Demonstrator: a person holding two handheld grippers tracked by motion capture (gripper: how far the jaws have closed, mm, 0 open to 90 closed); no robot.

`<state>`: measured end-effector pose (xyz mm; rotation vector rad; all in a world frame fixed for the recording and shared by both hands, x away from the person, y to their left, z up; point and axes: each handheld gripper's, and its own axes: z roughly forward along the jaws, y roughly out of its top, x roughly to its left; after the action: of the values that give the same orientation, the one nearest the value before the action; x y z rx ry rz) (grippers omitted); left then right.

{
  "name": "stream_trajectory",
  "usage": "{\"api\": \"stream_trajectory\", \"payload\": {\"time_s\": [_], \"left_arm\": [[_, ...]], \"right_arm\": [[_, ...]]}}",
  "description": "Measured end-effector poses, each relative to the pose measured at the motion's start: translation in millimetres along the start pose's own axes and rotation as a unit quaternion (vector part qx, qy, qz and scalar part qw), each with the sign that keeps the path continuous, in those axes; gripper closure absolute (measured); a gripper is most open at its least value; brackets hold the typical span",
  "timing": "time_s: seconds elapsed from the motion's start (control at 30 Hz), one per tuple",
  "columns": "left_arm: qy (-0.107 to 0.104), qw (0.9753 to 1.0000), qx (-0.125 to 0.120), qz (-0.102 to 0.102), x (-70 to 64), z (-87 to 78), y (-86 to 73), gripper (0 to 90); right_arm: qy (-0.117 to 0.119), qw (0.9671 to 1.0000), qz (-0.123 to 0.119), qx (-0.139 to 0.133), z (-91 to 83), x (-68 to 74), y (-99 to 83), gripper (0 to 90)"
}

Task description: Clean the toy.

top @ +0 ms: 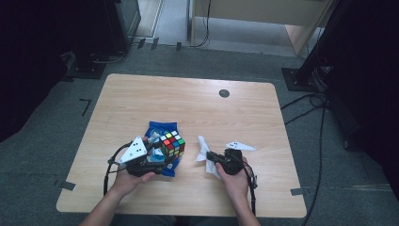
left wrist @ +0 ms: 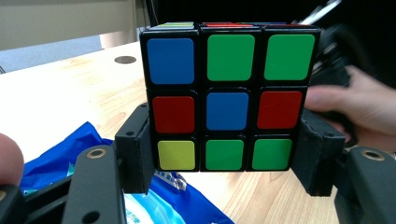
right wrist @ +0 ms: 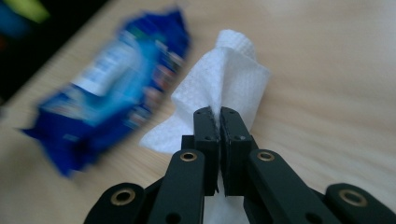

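A scrambled puzzle cube (top: 172, 144) (left wrist: 229, 98) is held above a blue wet-wipe packet (top: 164, 141) (left wrist: 116, 196) (right wrist: 107, 88). My left gripper (top: 157, 153) (left wrist: 224, 154) is shut on the cube, one jaw pressing each side. To the right, my right gripper (top: 210, 159) (right wrist: 219, 116) is shut on a white wipe (top: 203, 150) (right wrist: 224, 79), which bunches up past the jaw tips and trails onto the table. A hand's width of table separates the two grippers.
The wooden table (top: 188, 103) has a round dark grommet (top: 224, 93) (left wrist: 125, 59) near its far edge. Black stands and cables (top: 306, 103) sit on the floor around the table. The person's right hand (left wrist: 345, 102) appears behind the cube.
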<state>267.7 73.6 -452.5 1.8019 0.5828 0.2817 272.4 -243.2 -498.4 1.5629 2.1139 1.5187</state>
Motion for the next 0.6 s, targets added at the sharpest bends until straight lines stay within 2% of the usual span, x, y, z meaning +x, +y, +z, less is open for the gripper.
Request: {"api": "stream_trajectory", "payload": {"time_s": [0.07, 0.13, 0.23, 0.3, 0.37, 0.47, 0.53, 0.6], "left_arm": [[-0.002, 1.0000, 0.002, 0.002, -1.2, 2.1, -1.2, 34.3], [-0.010, 0.9999, 0.003, 0.003, -3.7, 4.0, -2.3, 34.3], [-0.019, 0.9997, 0.007, 0.014, -8.0, 6.2, -3.1, 34.3], [-0.024, 0.9996, 0.007, 0.015, -9.3, 7.2, -3.7, 34.3], [-0.036, 0.9993, 0.004, 0.009, -8.7, 6.9, -3.8, 34.3], [-0.053, 0.9985, -0.001, 0.014, -11.6, 6.4, -3.4, 34.3], [-0.067, 0.9976, -0.008, 0.017, -15.7, 6.6, -2.3, 34.3], [-0.065, 0.9976, -0.009, 0.025, -19.2, 6.8, -0.8, 34.3]], "right_arm": [[0.037, 0.9983, -0.026, -0.038, -8.8, 22.1, 9.8, 88.0], [0.068, 0.9951, -0.041, -0.059, -13.9, 37.0, 15.9, 88.0], [0.109, 0.9903, -0.040, -0.077, -17.9, 52.4, 21.0, 88.0], [0.134, 0.9868, -0.031, -0.086, -19.6, 56.3, 22.6, 88.1], [0.145, 0.9849, -0.021, -0.092, -22.4, 56.0, 24.7, 88.0], [0.184, 0.9760, 0.008, -0.116, -27.5, 50.8, 28.1, 87.9], [0.190, 0.9745, 0.019, -0.118, -27.1, 48.5, 27.8, 88.0], [0.193, 0.9742, 0.033, -0.112, -21.0, 46.6, 23.7, 88.0]]}}
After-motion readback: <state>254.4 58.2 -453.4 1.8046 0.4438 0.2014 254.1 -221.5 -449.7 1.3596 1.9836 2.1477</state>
